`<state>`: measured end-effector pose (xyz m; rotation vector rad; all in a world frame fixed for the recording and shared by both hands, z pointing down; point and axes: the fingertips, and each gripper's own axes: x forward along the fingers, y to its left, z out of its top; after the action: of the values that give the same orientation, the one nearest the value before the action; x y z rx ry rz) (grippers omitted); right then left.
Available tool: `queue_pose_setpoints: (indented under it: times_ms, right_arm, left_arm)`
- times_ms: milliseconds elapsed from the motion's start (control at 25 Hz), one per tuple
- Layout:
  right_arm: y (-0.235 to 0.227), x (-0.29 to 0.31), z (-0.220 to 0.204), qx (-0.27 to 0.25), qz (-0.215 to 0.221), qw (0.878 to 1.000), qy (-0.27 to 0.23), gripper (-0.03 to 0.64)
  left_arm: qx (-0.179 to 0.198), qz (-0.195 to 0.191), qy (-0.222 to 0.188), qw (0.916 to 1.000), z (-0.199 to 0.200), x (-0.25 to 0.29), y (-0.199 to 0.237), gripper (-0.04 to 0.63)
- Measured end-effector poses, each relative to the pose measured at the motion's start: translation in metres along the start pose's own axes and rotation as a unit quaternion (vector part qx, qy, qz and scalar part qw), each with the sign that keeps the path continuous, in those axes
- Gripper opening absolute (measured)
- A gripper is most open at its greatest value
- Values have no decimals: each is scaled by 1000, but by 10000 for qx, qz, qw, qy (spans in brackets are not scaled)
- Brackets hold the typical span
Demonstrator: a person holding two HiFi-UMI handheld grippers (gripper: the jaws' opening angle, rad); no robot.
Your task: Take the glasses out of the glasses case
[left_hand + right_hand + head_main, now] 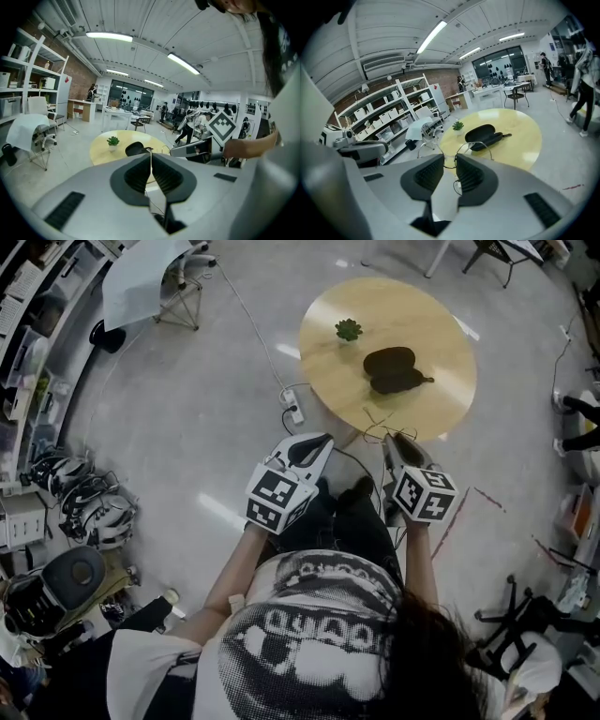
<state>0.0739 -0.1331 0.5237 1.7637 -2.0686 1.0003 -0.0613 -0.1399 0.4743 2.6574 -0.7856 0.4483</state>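
A black glasses case point(392, 369) lies open on the round wooden table point(427, 409), also seen in the right gripper view as the case point(483, 136) and in the left gripper view as the case point(136, 148). My right gripper point(392, 439) is held over the floor just short of the table's near edge. It is shut on thin wire-framed glasses point(480, 146); the bridge sits between the jaws of the right gripper point(449, 160) and the lens rims arc out to both sides. My left gripper point(323, 442) hovers beside it. Its jaws meet at the tips of the left gripper point(151, 154), and I see nothing between them.
A small green plant point(349, 330) stands on the table behind the case. A white power strip point(293, 409) and its cable lie on the floor by the table's left side. A draped chair point(150, 282) is at the far left, with helmets point(89, 502) by the shelves.
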Motion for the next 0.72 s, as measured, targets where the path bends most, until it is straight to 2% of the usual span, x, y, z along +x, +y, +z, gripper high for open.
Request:
queue_pose_setpoints:
  times_ms: [400, 720]
  right_arm:
    - [-5, -31, -24, -64, 230, 9996, 166, 84]
    - [-11, -92, -23, -308, 524, 9980, -156, 84]
  left_arm:
    - [-23, 145, 85, 9999, -17, -3, -29, 15]
    - [149, 299, 152, 9993, -29, -9, -85, 15]
